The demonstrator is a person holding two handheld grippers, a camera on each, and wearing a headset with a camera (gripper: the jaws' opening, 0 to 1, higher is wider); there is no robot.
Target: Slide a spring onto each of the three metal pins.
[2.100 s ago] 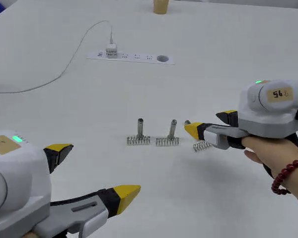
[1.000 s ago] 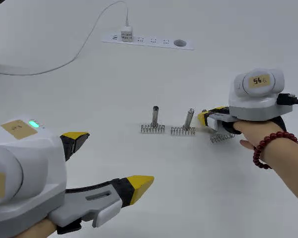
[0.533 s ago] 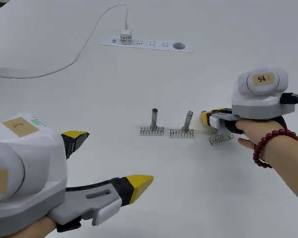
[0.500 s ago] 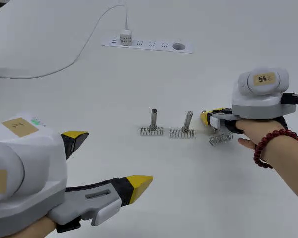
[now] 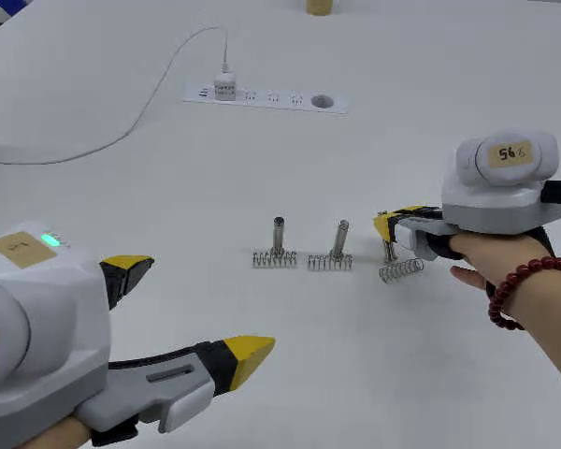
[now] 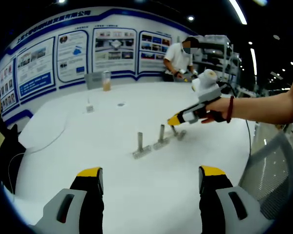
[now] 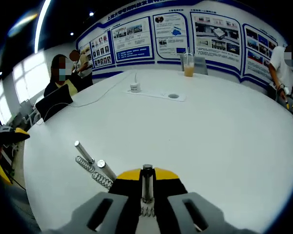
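Spread apart two seconds ago, the right tongs [image 5: 385,224] have since come together on the third pin [image 5: 390,250], the rightmost of the row, and grip it near its top while it stands about upright on the white surface [image 5: 402,140]; the third spring [image 5: 400,270] lies on its side just beside that pin's foot, on the near side; to the left the middle pin [image 5: 340,238] and the left pin [image 5: 278,234] stand upright and apart, the middle spring [image 5: 329,263] and the left spring [image 5: 274,259] each lying flat against the foot of its pin; the hand [image 5: 481,254] on the right tongs wears a dark red bead bracelet [image 5: 524,283]; well apart at the near left, the left tongs [image 5: 187,313] hang above the surface with their yellow tips wide apart and nothing between them; farther back a white power strip [image 5: 262,97] lies flat, a plug [image 5: 225,89] in it and its cable [image 5: 140,117] trailing off to the left
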